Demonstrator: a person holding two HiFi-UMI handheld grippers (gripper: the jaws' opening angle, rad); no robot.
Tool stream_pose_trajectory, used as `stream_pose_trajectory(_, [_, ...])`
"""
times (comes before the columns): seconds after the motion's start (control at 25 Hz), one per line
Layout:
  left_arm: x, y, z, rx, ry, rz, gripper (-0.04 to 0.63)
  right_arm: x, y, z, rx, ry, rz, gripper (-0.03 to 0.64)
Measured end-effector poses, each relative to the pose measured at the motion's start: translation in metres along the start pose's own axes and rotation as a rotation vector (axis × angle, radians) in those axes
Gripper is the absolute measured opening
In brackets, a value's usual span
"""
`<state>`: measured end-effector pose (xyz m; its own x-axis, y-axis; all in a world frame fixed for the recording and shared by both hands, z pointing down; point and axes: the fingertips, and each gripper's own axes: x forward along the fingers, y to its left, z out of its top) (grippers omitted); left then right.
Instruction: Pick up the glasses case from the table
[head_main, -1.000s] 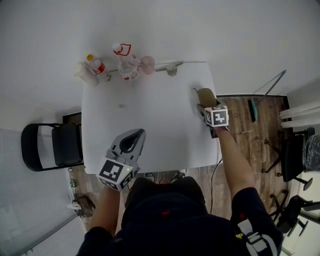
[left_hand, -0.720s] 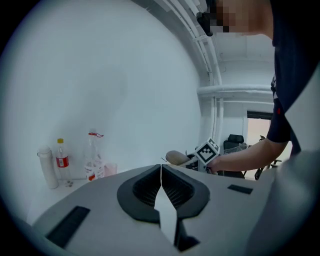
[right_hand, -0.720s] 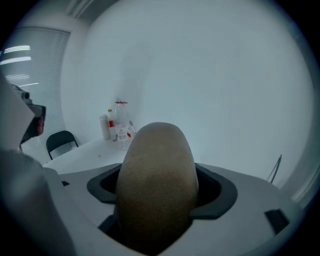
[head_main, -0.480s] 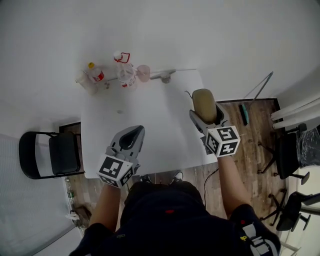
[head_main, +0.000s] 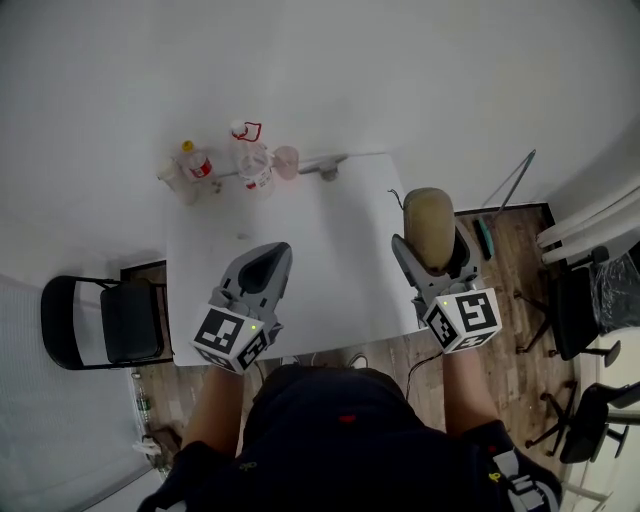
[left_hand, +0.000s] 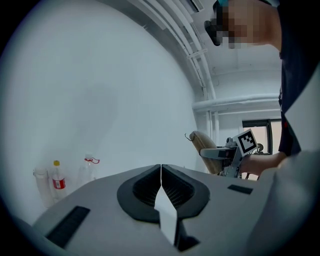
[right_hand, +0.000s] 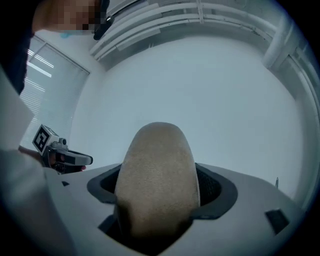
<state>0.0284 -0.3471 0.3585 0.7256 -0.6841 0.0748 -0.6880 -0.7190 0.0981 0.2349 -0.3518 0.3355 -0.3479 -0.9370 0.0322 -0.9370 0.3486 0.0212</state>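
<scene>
Mostly bare table (head_main: 320, 230): over its right edge right gripper (head_main: 432, 250) fingers clamp glasses case (head_main: 428, 215), left gripper (head_main: 279, 250) pinched.

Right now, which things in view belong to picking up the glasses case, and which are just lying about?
Job: glasses case, clamped in the right hand-held gripper; table.
Lying about: red-labelled bottle, clear bottle and pink cup at the table's far edge; black chair; left hand-held gripper, shut, empty.

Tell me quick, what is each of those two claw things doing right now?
Left gripper: shut, holding nothing.
Right gripper: shut on the tan glasses case.
</scene>
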Motion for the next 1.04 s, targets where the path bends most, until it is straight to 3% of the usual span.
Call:
stream_pose_trajectory(0.28, [0.002, -0.003, 0.007, 0.004, -0.018, -0.024, 0.023, -0.005, 0.003, 0.02, -0.042, -0.056, 0.001, 0.4])
stream_pose_trajectory(0.52, [0.003, -0.005, 0.014, 0.017, -0.021, -0.038, 0.023, -0.009, 0.003, 0.021, -0.058, -0.056, -0.036, 0.4])
stream_pose_trajectory(1.04, [-0.009, -0.01, 0.015, 0.01, -0.025, -0.035, 0.023, -0.017, 0.019, 0.023, -0.064, -0.058, -0.004, 0.402])
